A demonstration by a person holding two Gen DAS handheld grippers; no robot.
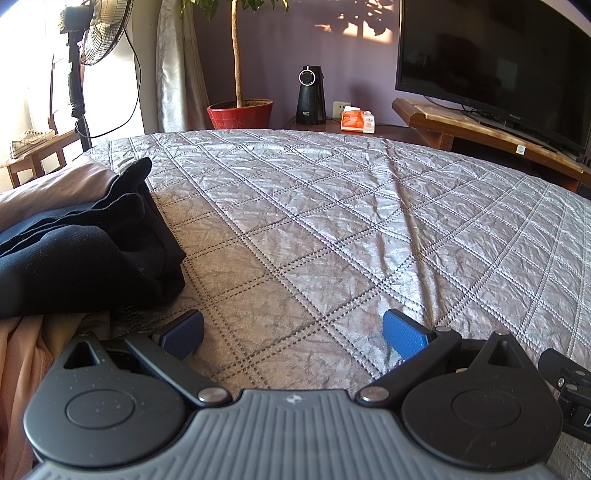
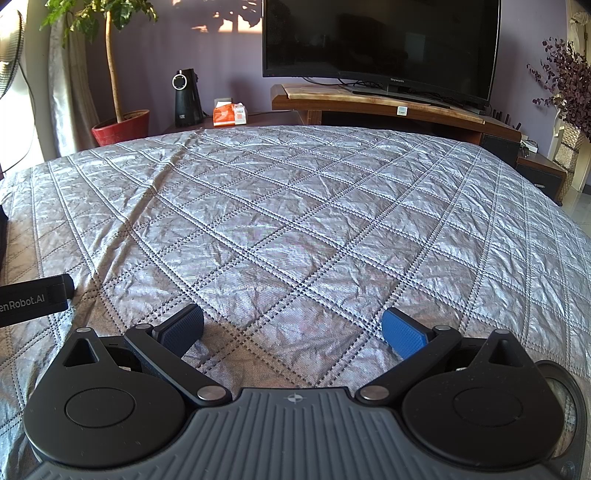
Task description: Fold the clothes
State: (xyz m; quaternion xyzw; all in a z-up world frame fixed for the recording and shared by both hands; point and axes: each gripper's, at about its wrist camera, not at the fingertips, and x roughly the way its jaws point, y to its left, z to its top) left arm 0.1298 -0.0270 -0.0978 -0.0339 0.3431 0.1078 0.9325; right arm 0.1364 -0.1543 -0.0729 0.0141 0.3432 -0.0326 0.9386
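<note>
A pile of dark navy and black clothes [image 1: 85, 251] lies at the left edge of the bed, on pale pink fabric [image 1: 22, 365]. My left gripper [image 1: 293, 334] is open and empty, low over the grey quilted bedspread [image 1: 332, 221], just right of the pile. My right gripper [image 2: 293, 332] is open and empty over the same bedspread [image 2: 295, 221]. Part of the left gripper's body [image 2: 33, 301] shows at the left edge of the right wrist view. The clothes are outside the right wrist view.
Beyond the bed's far edge stand a red plant pot [image 1: 240, 112], a black speaker [image 1: 310, 96], an orange tissue box [image 1: 357, 120] and a TV [image 1: 495, 62] on a wooden stand [image 2: 376, 101]. A fan [image 1: 99, 33] and bench with shoes [image 1: 31, 142] stand at left.
</note>
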